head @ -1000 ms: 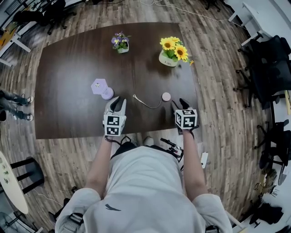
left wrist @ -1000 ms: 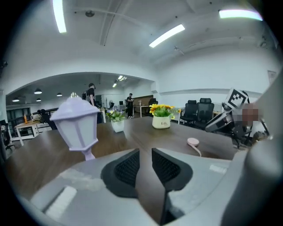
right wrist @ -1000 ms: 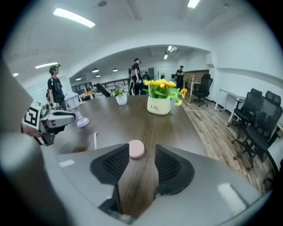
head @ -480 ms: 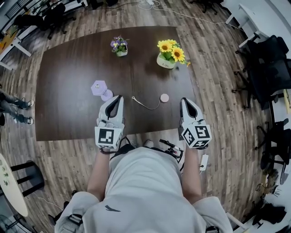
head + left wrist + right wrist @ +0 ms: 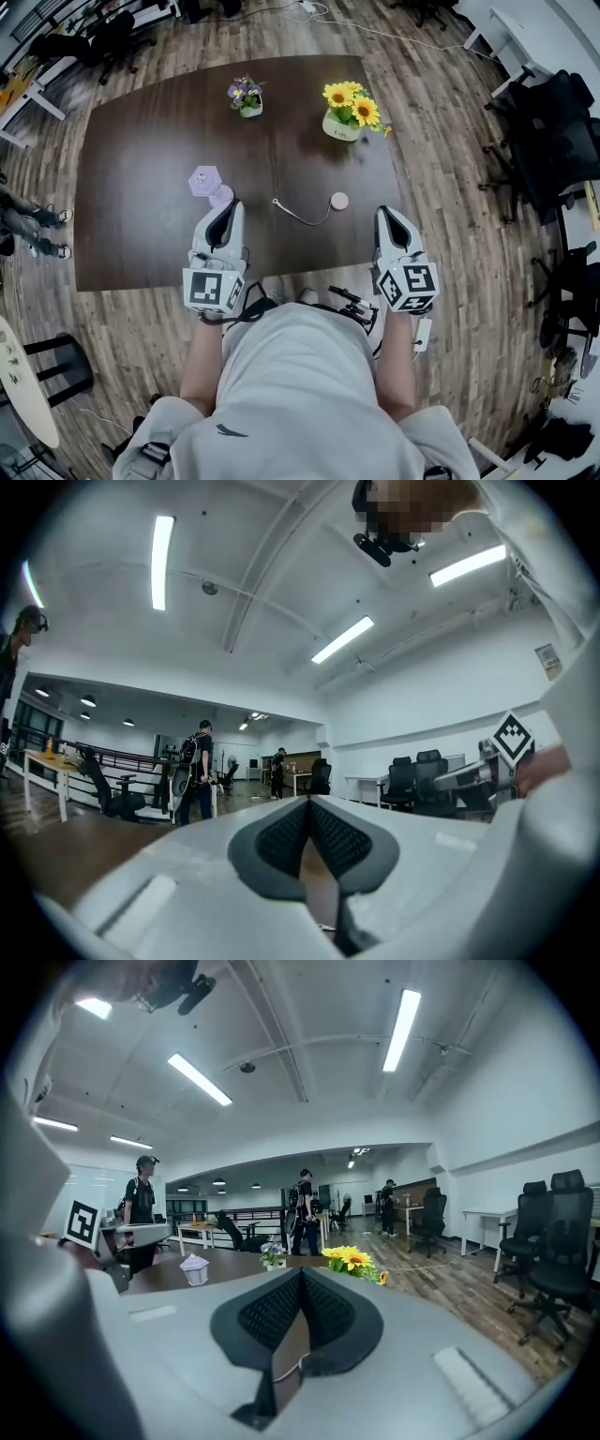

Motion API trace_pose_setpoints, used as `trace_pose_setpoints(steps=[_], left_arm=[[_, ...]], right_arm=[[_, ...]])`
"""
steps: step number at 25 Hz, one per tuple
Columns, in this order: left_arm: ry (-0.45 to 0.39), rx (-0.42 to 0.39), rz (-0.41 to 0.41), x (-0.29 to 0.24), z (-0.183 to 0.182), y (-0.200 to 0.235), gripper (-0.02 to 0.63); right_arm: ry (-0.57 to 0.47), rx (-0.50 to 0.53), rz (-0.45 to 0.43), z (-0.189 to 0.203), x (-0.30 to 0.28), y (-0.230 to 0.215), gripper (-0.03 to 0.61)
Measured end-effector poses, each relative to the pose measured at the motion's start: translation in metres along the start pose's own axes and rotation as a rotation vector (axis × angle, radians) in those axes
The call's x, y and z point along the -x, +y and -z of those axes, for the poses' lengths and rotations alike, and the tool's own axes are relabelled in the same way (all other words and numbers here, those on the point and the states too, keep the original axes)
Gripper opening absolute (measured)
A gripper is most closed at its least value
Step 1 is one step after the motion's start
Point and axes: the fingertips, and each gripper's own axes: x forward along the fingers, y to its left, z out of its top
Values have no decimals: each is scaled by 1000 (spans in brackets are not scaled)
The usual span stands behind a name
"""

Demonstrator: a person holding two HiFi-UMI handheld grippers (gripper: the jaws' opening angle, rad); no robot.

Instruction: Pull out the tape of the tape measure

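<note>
Two hand-held grippers hang over the near edge of the tabletop [image 5: 141,141] in the head view: the left hand-held gripper [image 5: 231,208] and the right hand-held gripper [image 5: 385,216], both closed on nothing. Between them, farther in, lies the small pink tape measure [image 5: 339,201], its tape [image 5: 298,217] already trailing leftward in a curve. No pull looks to be in hand; drawing more would call for opened jaws, one hand-held gripper pinning the case and the other taking the free end. A lilac ornament [image 5: 204,180] stands near that end, while the sunflower pot [image 5: 345,112] and purple flower pot [image 5: 247,94] sit well back.

Left gripper view: the pads [image 5: 281,836] meet, aimed across the room, with no tape measure in sight.

Right gripper view: the pads [image 5: 323,1312] are together, with the sunflowers beyond them.
</note>
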Motion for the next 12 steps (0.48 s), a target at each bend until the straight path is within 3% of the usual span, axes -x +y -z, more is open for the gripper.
trace_pose_setpoints(steps=[12], left_arm=[[2,-13,-6,1,1,5,6]], right_arm=[[16,1,5,3,-2,-3,-2]])
